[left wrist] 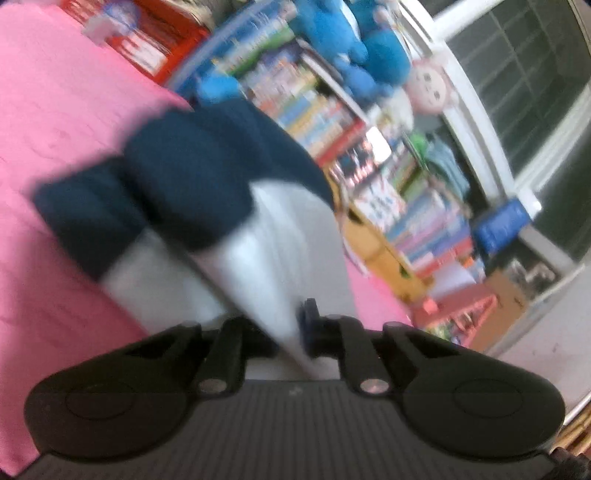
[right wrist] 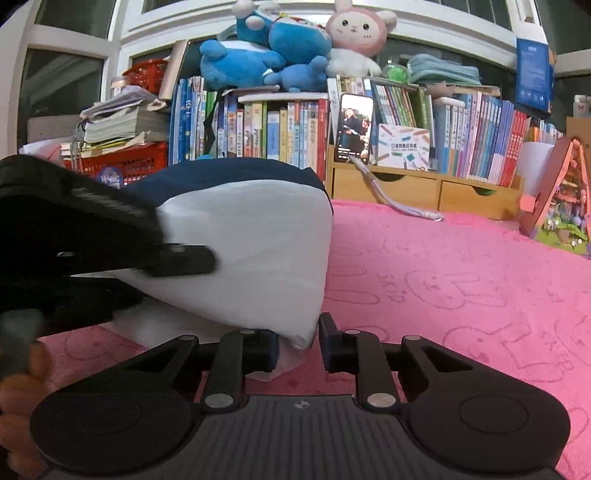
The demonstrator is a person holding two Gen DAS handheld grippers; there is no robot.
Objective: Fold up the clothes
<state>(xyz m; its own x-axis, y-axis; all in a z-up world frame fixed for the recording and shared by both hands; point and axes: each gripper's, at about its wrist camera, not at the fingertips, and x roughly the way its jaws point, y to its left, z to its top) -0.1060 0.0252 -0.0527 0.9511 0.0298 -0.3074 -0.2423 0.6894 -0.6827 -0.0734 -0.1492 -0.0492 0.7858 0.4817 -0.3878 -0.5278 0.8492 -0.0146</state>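
Note:
A folded white and navy garment (right wrist: 251,240) is raised off the pink blanket (right wrist: 461,295). My left gripper (left wrist: 291,332) is shut on its white cloth, which runs down between the fingers; this view is blurred. From the right wrist camera, the left gripper (right wrist: 177,258) shows at the left, clamped on the white part. My right gripper (right wrist: 297,343) is low over the blanket and open. The garment's lower white corner (right wrist: 295,338) hangs between its fingers, and a strip of pink shows beside the right finger. The navy part (left wrist: 192,177) lies at the far end.
A bookshelf (right wrist: 277,125) packed with books stands behind the blanket, with blue plush toys (right wrist: 266,48) and a pink rabbit plush (right wrist: 358,29) on top. A phone (right wrist: 354,125) leans on wooden drawers (right wrist: 424,188). A red basket (right wrist: 122,162) is at the left. A hand (right wrist: 18,398) shows at the lower left.

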